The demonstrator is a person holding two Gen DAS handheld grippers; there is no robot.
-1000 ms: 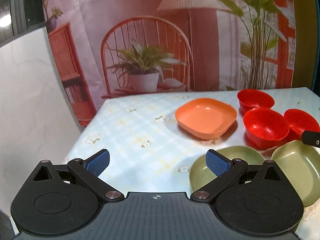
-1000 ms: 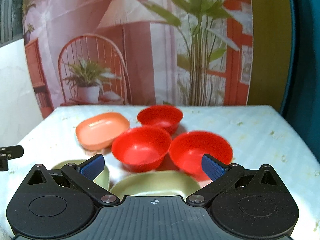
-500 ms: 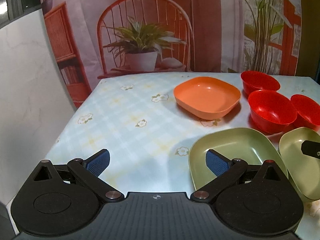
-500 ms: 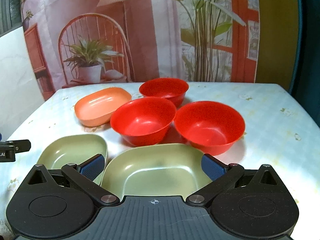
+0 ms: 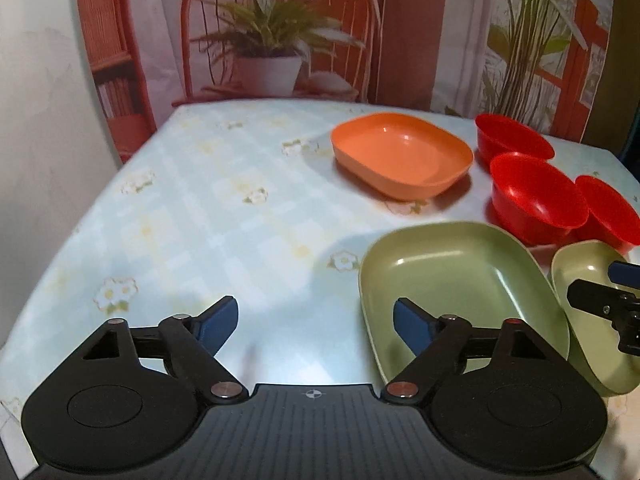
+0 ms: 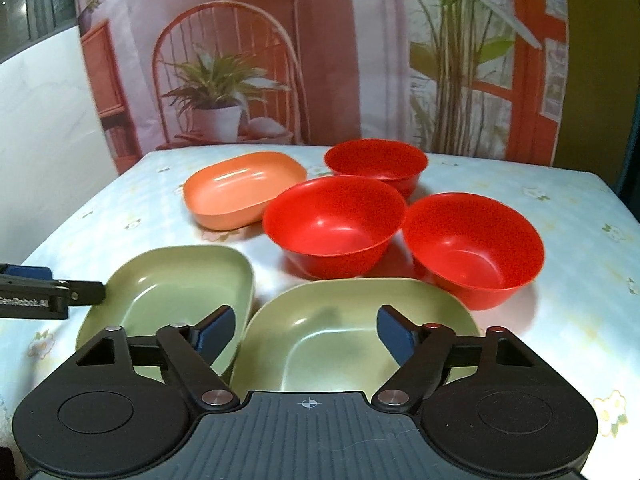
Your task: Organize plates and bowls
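Lower right of the left wrist view: the left green plate [image 5: 452, 276] lies on the tabletop [image 5: 224, 216], its near-left rim between the pads of the left tongs [image 5: 314, 322].
Left tongs state: spread but closing, one pad inside the plate, the other over bare cloth; the pads do not look pressed on the rim yet.
Lower centre of the right wrist view: the right green plate [image 6: 352, 320] sits just beside its twin, and the right tongs [image 6: 306, 332] straddle its near-left rim.
Right tongs state: spread and closing, one pad over the plate's hollow, the other over the gap towards the neighbouring plate; no firm pinch visible.
Upper half of both views: orange plate [image 6: 240, 188] and three red bowls [image 6: 336, 224], [image 6: 376, 162], [image 6: 474, 246], clustered closely; whether they touch I cannot tell.
Step in hand: probably taking a green plate by its rim in each tongs, to stack like with like.
Doing it well: seat each rim deep between the pads before closing fully, since the smooth sloped wall may slip out of a shallow pinch.
Next: lift level, and keep the right plate clear of the red bowls just behind it.
Caution: the two green plates stand close, so an outer pad could nudge the neighbour.
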